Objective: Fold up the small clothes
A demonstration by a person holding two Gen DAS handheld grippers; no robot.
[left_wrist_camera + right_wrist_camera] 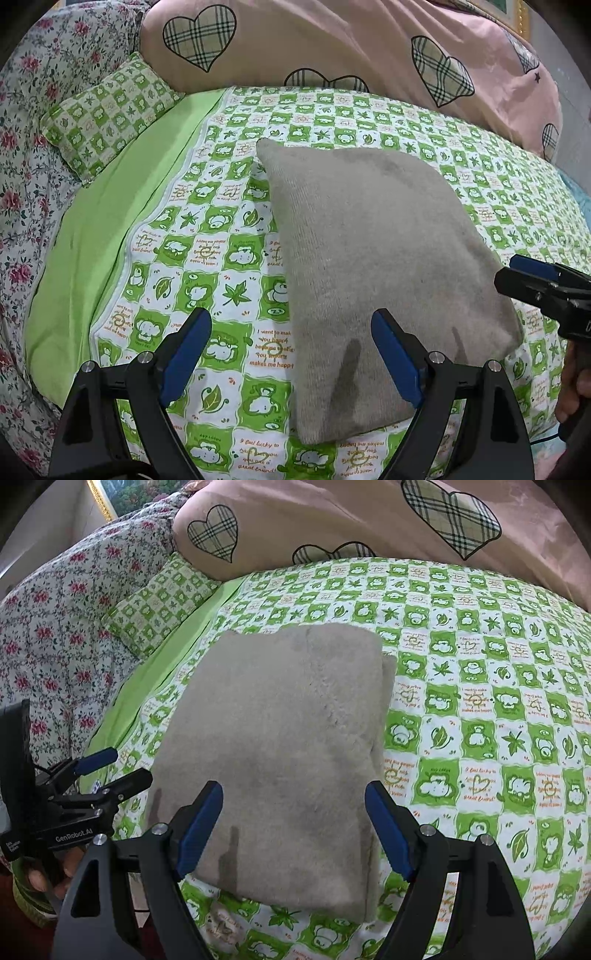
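A grey knit garment (373, 266) lies folded into a flat rectangle on the green-and-white checked bed sheet (207, 236); it also shows in the right wrist view (280, 753). My left gripper (291, 332) is open and empty, hovering above the garment's near left edge. My right gripper (293, 805) is open and empty, just above the garment's near edge. The right gripper also shows at the right of the left wrist view (535, 277), and the left gripper shows at the left of the right wrist view (114, 768).
A small green checked pillow (107, 114) lies at the back left. A pink quilt with plaid hearts (332, 48) is piled along the back. A floral quilt (26, 166) lies along the left side.
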